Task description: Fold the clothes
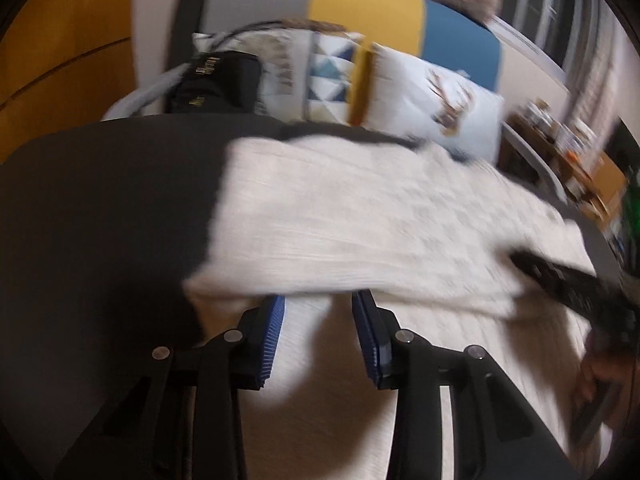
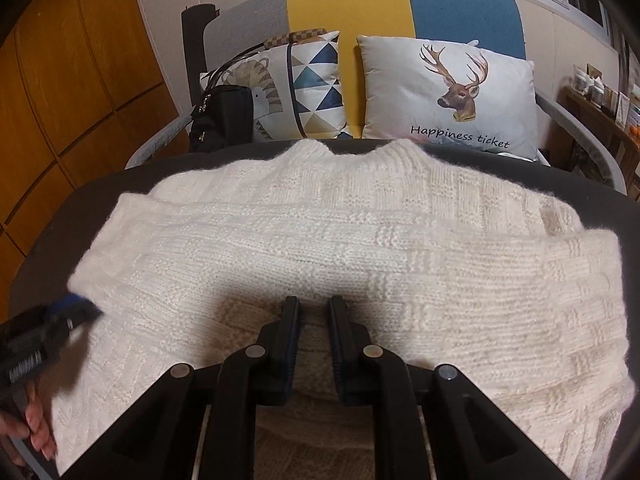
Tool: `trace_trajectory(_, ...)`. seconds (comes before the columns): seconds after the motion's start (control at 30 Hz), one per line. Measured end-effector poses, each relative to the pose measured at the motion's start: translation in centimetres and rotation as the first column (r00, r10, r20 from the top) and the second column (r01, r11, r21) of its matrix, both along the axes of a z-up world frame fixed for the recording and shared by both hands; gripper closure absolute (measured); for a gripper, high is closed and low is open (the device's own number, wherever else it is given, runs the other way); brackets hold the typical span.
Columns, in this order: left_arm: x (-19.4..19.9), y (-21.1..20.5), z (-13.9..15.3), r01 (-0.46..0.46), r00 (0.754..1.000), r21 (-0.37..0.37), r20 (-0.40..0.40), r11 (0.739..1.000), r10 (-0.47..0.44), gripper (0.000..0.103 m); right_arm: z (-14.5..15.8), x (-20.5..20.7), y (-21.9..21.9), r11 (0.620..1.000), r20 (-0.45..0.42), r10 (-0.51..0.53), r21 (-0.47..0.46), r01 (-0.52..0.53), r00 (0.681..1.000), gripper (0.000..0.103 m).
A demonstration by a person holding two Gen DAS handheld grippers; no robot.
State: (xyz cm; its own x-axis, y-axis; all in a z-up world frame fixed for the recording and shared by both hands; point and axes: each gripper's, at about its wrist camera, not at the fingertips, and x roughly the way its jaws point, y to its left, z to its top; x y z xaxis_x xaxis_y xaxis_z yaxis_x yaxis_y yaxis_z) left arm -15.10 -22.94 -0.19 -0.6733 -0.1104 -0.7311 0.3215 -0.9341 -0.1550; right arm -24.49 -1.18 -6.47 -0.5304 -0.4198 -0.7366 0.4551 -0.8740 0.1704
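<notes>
A cream knitted sweater (image 2: 360,240) lies spread on a dark round table (image 2: 60,220), its neckline at the far edge and a folded layer across the near part. My right gripper (image 2: 314,304) stands over the middle of the near fold, its fingers close together with sweater fabric pinched between them. In the blurred left wrist view, my left gripper (image 1: 318,300) is open at the left end of the sweater (image 1: 340,208), whose folded edge lies just past the blue pads (image 1: 274,332). The right wrist view shows the left gripper (image 2: 80,306) at the sweater's left edge.
Behind the table is a grey, yellow and blue sofa (image 2: 460,4) with a deer cushion (image 2: 448,96), a triangle-patterned cushion (image 2: 316,80) and a black bag (image 2: 224,116). Wooden panels (image 2: 60,80) are on the left and a cluttered shelf (image 2: 600,96) is on the right. A hand (image 2: 36,432) holds the left tool.
</notes>
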Motion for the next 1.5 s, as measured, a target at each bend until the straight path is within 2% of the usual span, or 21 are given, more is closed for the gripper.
trace_trajectory(0.1, 0.7, -2.4, 0.2, -0.114, 0.993, 0.063, -0.021, 0.991, 0.116, 0.065, 0.0, 0.1, -0.1, 1.0, -0.001, -0.003, -0.001, 0.003, 1.0, 0.09)
trace_trajectory(0.13, 1.1, -3.1, 0.2, -0.15, 0.988, 0.083, -0.026, 0.985, 0.152, 0.068, 0.0, 0.1, -0.1, 1.0, 0.001, -0.004, -0.006, 0.004, 1.0, 0.09)
trace_trajectory(0.2, 2.1, -4.4, -0.1, -0.233, 0.971, 0.113, -0.022, 0.966, 0.237, 0.069, -0.1, 0.0, 0.0, 1.0, 0.005, -0.006, -0.015, 0.006, 1.0, 0.09)
trace_trajectory(0.23, 2.8, -5.1, -0.2, -0.275, 0.96, 0.13, -0.023, 0.953, 0.28, 0.075, -0.1, 0.0, 0.0, 1.0, 0.007, -0.006, -0.019, 0.006, 1.0, 0.09)
trace_trajectory(0.27, 3.4, -5.8, -0.3, -0.317, 0.946, 0.148, -0.024, 0.937, 0.324, 0.075, -0.1, 0.0, 0.0, 1.0, 0.007, -0.007, -0.019, 0.007, 1.0, 0.09)
trace_trajectory(0.33, 4.1, -6.3, -0.4, -0.347, 0.934, 0.164, -0.028, 0.924, 0.356, 0.075, -0.1, 0.0, 0.0, 1.0, 0.006, -0.007, -0.018, 0.007, 1.0, 0.09)
trace_trajectory(0.4, 4.5, -6.1, -0.3, -0.362, 0.93, 0.141, -0.021, 0.922, 0.368, 0.075, -0.1, 0.0, 0.0, 1.0, 0.005, -0.007, -0.018, 0.008, 1.0, 0.09)
trace_trajectory(0.47, 4.9, -5.7, -0.2, -0.34, 0.939, 0.131, -0.006, 0.931, 0.344, 0.075, -0.1, -0.1, 0.1, 1.0, 0.008, -0.007, -0.024, 0.008, 1.0, 0.09)
trace_trajectory(0.57, 5.7, -4.0, 0.6, -0.246, 0.967, 0.139, -0.035, 0.959, 0.253, 0.075, -0.1, -0.2, 0.2, 0.999, 0.012, -0.008, -0.032, 0.008, 1.0, 0.09)
trace_trajectory(0.63, 5.0, -2.2, 1.2, -0.15, 0.987, 0.106, -0.04, 0.983, 0.155, 0.075, 0.0, -0.2, 0.3, 0.999, 0.012, -0.007, -0.034, 0.007, 1.0, 0.09)
trace_trajectory(0.7, 3.7, -0.2, 1.7, -0.074, 0.997, 0.035, -0.01, 0.997, 0.074, 0.075, 0.0, -0.3, 0.4, 0.999, 0.012, -0.006, -0.035, 0.007, 1.0, 0.09)
trace_trajectory(0.77, 2.2, 1.8, 1.7, 0.013, 0.999, -0.022, 0.047, 1.0, -0.012, 0.077, 0.0, -0.3, 0.4, 0.999, 0.013, -0.006, -0.035, 0.007, 1.0, 0.09)
trace_trajectory(0.8, 1.5, 2.4, 1.4, 0.059, 0.995, -0.034, 0.077, 0.998, -0.056, 0.093, 0.0, -0.3, 0.4, 0.999, 0.012, -0.006, -0.035, 0.007, 1.0, 0.09)
trace_trajectory(0.83, 0.8, 3.1, 1.0, 0.094, 0.989, -0.058, 0.116, 0.994, -0.087, 0.096, 0.0, -0.3, 0.4, 0.999, 0.013, -0.006, -0.037, 0.006, 1.0, 0.09)
trace_trajectory(0.93, -0.4, 3.7, 0.2, 0.156, 0.978, -0.068, 0.148, 0.985, -0.145, 0.096, -0.1, -0.3, 0.5, 0.999, 0.016, -0.006, -0.045, 0.007, 1.0, 0.09)
trace_trajectory(1.0, -1.1, 3.8, 0.0, 0.142, 0.983, -0.103, 0.131, 0.985, -0.127, 0.096, -0.1, -0.3, 0.5, 0.999, 0.017, -0.007, -0.048, 0.008, 1.0, 0.09)
trace_trajectory(1.1, -1.8, 3.2, 0.2, 0.116, 0.992, -0.148, 0.063, 0.982, -0.107, 0.096, -0.1, -0.3, 0.5, 0.999, 0.018, -0.007, -0.05, 0.008, 1.0, 0.09)
trace_trajectory(1.23, -1.9, -0.4, -0.4, -0.027, 0.998, -0.098, 0.054, 0.995, 0.032, 0.096, -0.1, -0.4, 0.7, 0.998, 0.024, -0.006, -0.062, 0.007, 1.0, 0.09)
trace_trajectory(1.33, -2.0, -3.1, -0.9, -0.136, 0.989, -0.057, 0.055, 0.989, 0.139, 0.096, -0.1, -0.5, 0.8, 0.997, 0.029, -0.006, -0.073, 0.008, 1.0, 0.09)
trace_trajectory(1.4, -1.7, -3.8, -1.3, -0.144, 0.988, -0.035, 0.054, 0.989, 0.146, 0.097, -0.1, -0.4, 0.7, 0.998, 0.026, -0.006, -0.067, 0.007, 1.0, 0.09)
trace_trajectory(1.5, -1.1, -3.4, -1.3, -0.171, 0.983, -0.072, 0.048, 0.983, 0.175, 0.1, -0.1, -0.3, 0.5, 0.999, 0.019, -0.006, -0.051, 0.007, 1.0, 0.09)
